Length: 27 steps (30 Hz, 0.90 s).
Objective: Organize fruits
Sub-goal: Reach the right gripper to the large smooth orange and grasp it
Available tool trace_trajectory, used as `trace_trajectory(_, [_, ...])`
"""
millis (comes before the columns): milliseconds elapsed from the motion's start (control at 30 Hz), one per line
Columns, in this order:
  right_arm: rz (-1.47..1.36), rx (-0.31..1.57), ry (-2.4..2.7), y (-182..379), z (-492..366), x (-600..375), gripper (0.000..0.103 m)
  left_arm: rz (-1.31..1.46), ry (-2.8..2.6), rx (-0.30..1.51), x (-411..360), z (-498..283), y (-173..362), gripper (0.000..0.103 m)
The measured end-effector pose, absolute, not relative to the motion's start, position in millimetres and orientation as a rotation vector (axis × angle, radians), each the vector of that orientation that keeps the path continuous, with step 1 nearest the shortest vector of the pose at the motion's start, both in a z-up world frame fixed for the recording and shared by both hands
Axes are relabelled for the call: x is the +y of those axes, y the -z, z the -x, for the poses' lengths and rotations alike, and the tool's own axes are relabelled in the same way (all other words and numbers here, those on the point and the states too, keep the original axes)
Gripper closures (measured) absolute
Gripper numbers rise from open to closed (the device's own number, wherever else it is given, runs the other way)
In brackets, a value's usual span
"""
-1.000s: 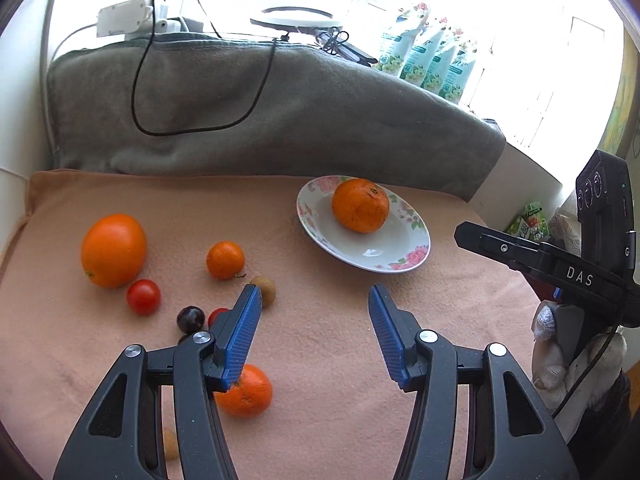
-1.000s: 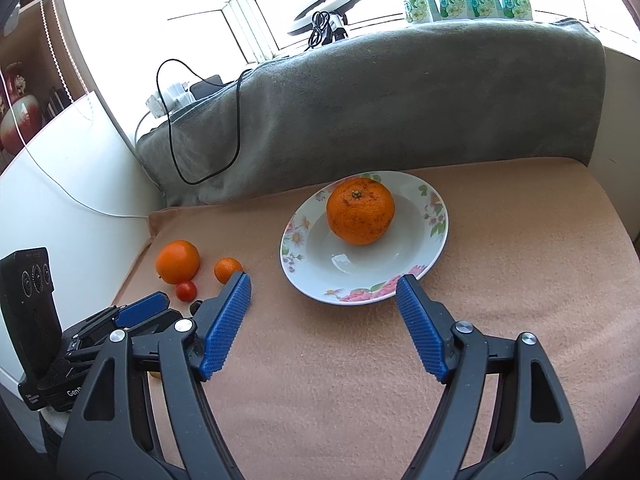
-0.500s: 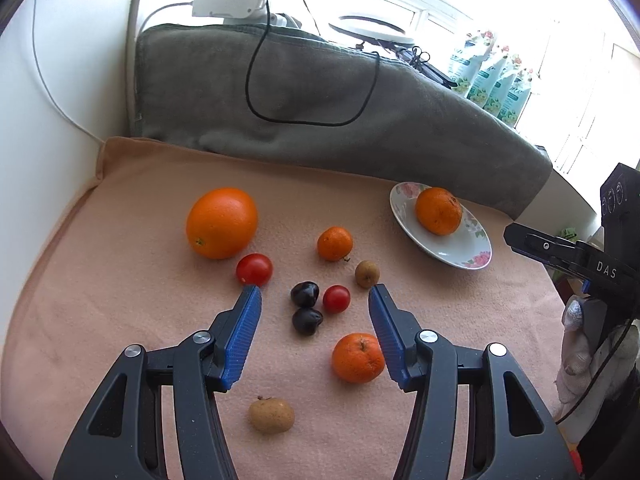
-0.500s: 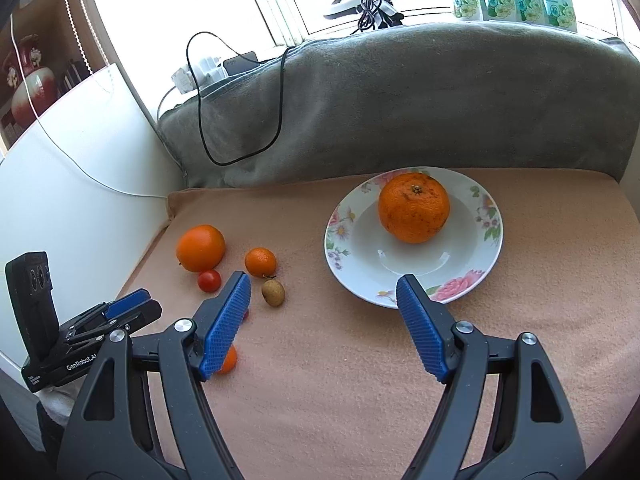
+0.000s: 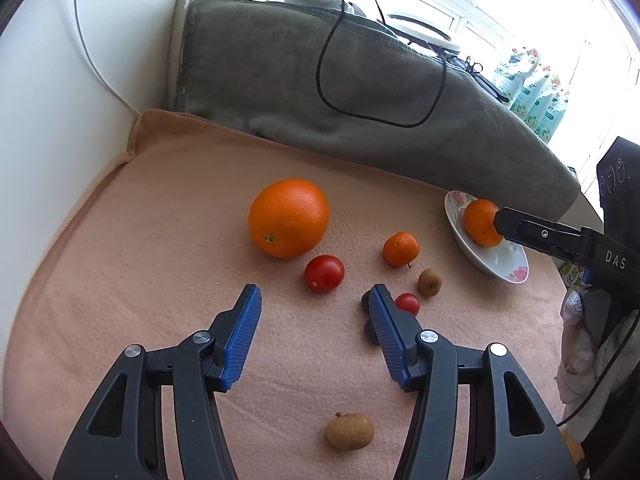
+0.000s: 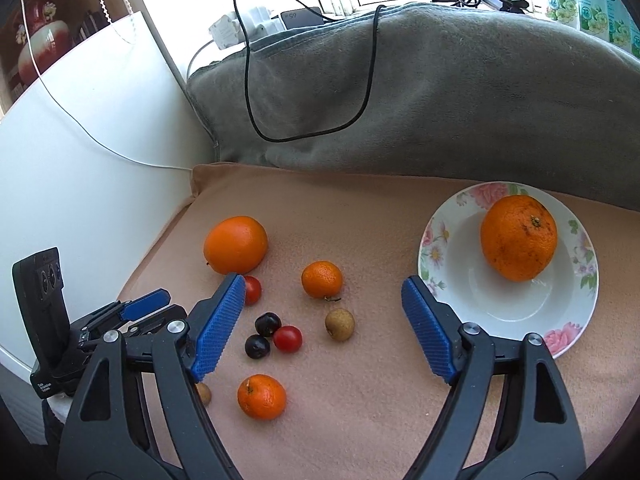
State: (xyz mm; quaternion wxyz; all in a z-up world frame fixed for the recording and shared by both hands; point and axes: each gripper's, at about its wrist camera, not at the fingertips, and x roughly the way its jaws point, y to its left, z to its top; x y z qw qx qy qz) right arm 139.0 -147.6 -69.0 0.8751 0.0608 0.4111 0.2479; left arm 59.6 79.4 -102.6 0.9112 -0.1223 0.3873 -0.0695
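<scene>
Right tool [image 6: 322, 320] just opened wider (empty); views swung left.

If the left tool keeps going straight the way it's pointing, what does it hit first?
Probably the larger tomato, which sits just ahead of the open left tool near its centre line, with the big orange right behind. The tool tilts downward, so it might touch the blanket first; depth is unclear.
</scene>
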Motion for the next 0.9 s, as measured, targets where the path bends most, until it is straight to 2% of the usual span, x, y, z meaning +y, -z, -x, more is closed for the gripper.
trace_trajectory(133, [-0.096,0.88,-0.546,75,-153,-126,0.017,0.271,0.134,0.808,89,-69,107,0.04])
trace_trajectory(900, [-0.13,1.069,-0.712,117,-228,-52,0.016,0.324,0.174,0.879,105,-121,137,0.04])
